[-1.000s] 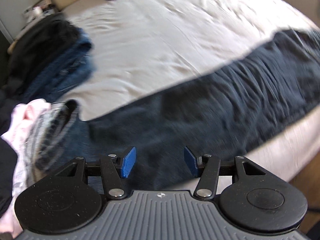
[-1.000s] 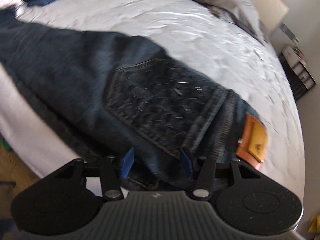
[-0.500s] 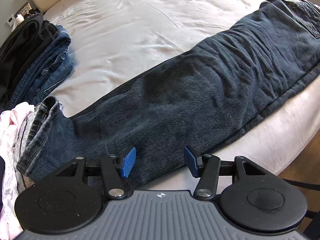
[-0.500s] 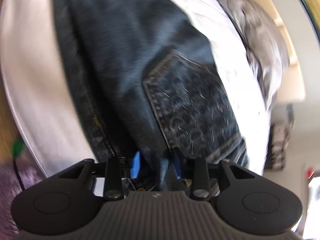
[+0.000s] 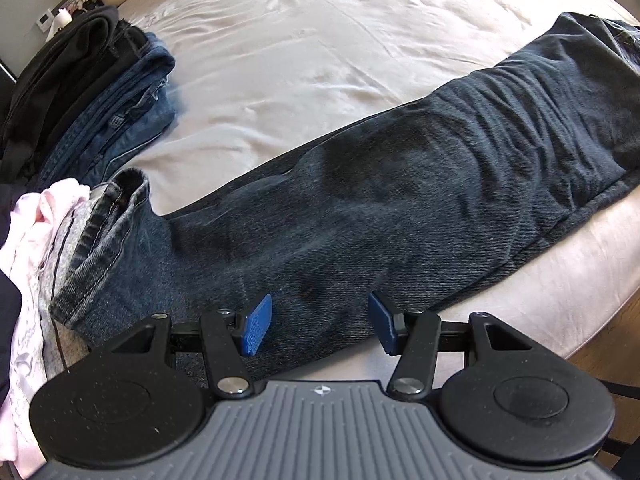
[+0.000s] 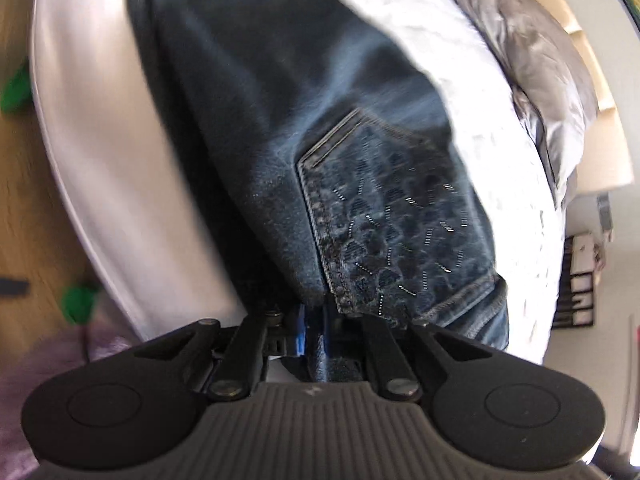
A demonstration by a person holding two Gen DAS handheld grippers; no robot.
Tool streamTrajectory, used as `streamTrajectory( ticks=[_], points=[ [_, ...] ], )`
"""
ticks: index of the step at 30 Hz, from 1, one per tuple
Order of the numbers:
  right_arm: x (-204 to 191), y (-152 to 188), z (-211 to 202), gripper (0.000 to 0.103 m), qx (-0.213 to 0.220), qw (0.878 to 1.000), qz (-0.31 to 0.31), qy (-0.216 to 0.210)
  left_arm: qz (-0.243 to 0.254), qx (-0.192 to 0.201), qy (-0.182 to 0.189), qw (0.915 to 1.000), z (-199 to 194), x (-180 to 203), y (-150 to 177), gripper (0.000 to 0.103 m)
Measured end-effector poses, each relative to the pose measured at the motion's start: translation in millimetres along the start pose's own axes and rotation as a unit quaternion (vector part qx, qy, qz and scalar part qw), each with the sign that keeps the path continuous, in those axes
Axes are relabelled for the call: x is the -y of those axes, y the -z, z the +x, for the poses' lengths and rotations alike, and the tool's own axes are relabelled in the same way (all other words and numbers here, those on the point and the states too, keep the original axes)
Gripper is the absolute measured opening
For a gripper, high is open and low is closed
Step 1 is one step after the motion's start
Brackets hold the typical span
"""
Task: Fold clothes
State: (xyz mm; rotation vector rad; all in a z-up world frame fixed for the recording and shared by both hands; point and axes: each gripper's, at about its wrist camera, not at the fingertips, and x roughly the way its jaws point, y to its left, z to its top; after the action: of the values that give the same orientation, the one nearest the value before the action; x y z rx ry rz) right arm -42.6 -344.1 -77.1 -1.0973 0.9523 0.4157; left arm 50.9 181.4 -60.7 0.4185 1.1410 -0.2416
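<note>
1. The jeans (image 5: 400,200) lie stretched along the near edge of the bed (image 5: 320,40), folded lengthwise, hem end to the left and waist end far right.
2. The left gripper (image 5: 318,326) hangs just over the lower leg near the hem, its blue pads (image 5: 256,324) spread wide, nothing between them.
3. The hem (image 5: 108,232) sits curled up against a pink garment (image 5: 28,240) and a grey one at the left edge.
4. Beyond that, a stack of folded clothes (image 5: 100,112) sits on the sheet: blue denim with dark pieces on top.
5. Over on the right wrist view, things are blurry, but the right gripper (image 6: 314,336) is clamped tight on denim at the waist end, just beside the patterned back pocket (image 6: 392,232).
6. The pads there are nearly together, with fabric pinched between them.
7. A grey pillow (image 6: 540,80) lies at the head of the bed, well apart from the jeans.
8. Wood floor (image 6: 24,220) shows beside the mattress.
</note>
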Motion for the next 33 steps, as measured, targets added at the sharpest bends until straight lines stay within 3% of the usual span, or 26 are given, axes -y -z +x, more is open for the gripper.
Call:
streamTrajectory(
  ticks=[4,6,7,8,10,13,16,20,27,33],
  points=[
    [-14.6,-0.9,19.2,0.013,-0.025,0.999,-0.038,-0.002,-0.004,0.005,0.004,1.0,-2.7,-0.5,1.8,0.051],
    [-2.7,-2.9,10.8,0.015,-0.025,0.999,-0.016,-0.023,-0.01,0.011,0.008,0.9999,-5.0,-2.3,3.9,0.051],
    [7.0,-3.8,3.7,0.02,-0.02,0.999,0.009,-0.042,-0.016,0.015,0.01,0.9997,-6.4,-4.5,5.2,0.051],
    [15.8,-4.9,-5.1,0.033,-0.008,0.998,0.036,-0.057,-0.024,0.021,0.014,0.9994,-8.0,-7.6,6.7,0.052],
    [28.2,-9.1,-24.5,0.047,0.03,0.995,0.071,-0.061,-0.046,0.037,0.02,0.9981,-12.8,-15.7,10.8,0.052],
    [40.7,-24.5,-39.5,0.048,0.068,0.992,0.093,-0.056,-0.09,0.065,0.019,0.9937,-21.5,-33.3,20.0,0.052],
    [41.3,-50.5,-38.0,0.048,0.077,0.992,0.088,-0.056,-0.136,0.11,-0.006,0.9845,-36.8,-50.6,32.9,0.052],
    [40.0,-83.7,-30.5,0.051,0.086,0.991,0.077,-0.065,-0.212,0.159,-0.035,0.9635,-55.3,-75.5,53.1,0.051],
    [30.2,-123.1,-27.9,0.059,0.091,0.992,0.044,-0.075,-0.325,0.141,-0.046,0.934,-42.6,-120.3,79.9,0.051],
    [17.6,-148.4,-26.3,0.064,0.098,0.991,0.025,-0.087,-0.36,0.083,-0.02,0.9291,-2.6,-138.1,84.0,0.051]
  ],
)
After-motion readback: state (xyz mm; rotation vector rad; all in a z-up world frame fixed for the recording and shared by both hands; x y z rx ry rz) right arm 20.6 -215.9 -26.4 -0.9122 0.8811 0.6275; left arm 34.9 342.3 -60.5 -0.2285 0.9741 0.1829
